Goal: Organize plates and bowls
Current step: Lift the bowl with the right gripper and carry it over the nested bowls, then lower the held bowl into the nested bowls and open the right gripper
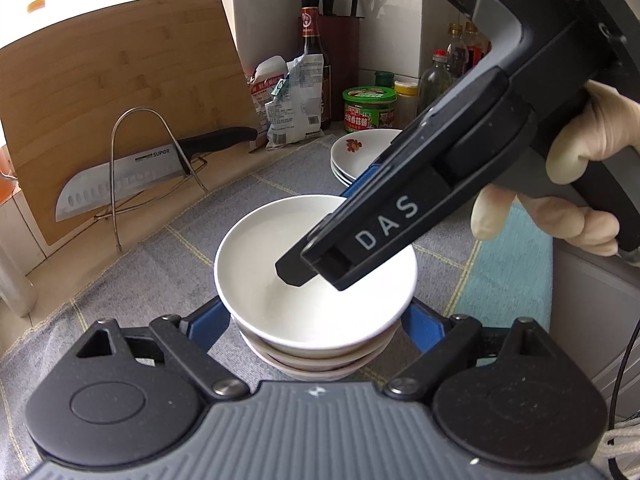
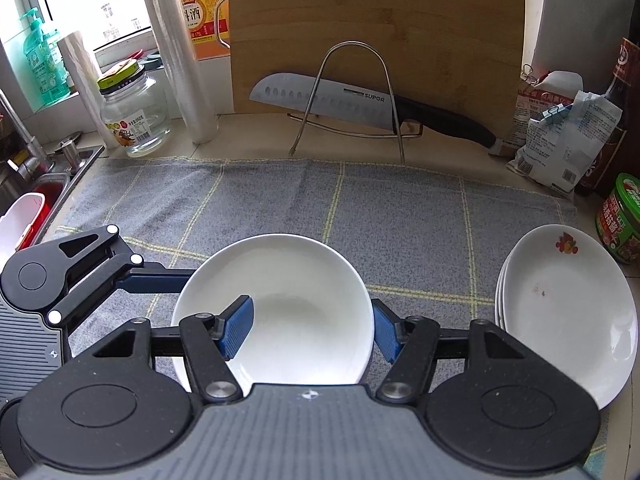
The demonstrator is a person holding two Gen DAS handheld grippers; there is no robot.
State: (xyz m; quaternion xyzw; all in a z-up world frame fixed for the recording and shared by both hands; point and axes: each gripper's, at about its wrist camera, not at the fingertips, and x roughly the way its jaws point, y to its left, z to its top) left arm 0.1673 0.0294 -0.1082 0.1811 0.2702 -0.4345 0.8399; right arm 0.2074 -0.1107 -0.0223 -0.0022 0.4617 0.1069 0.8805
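Bowl stack (image 1: pixel 316 272): frame centre, top bowl (image 2: pixel 276 312) white
Left gripper (image 1: pixel 316 320): wide apart, straddling stack
Right gripper (image 2: pixel 312 328): open, one pad inside bowl, one outside rim

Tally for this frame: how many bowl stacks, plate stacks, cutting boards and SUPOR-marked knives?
Bowl stacks: 1
Plate stacks: 1
Cutting boards: 1
SUPOR knives: 1
Total: 4
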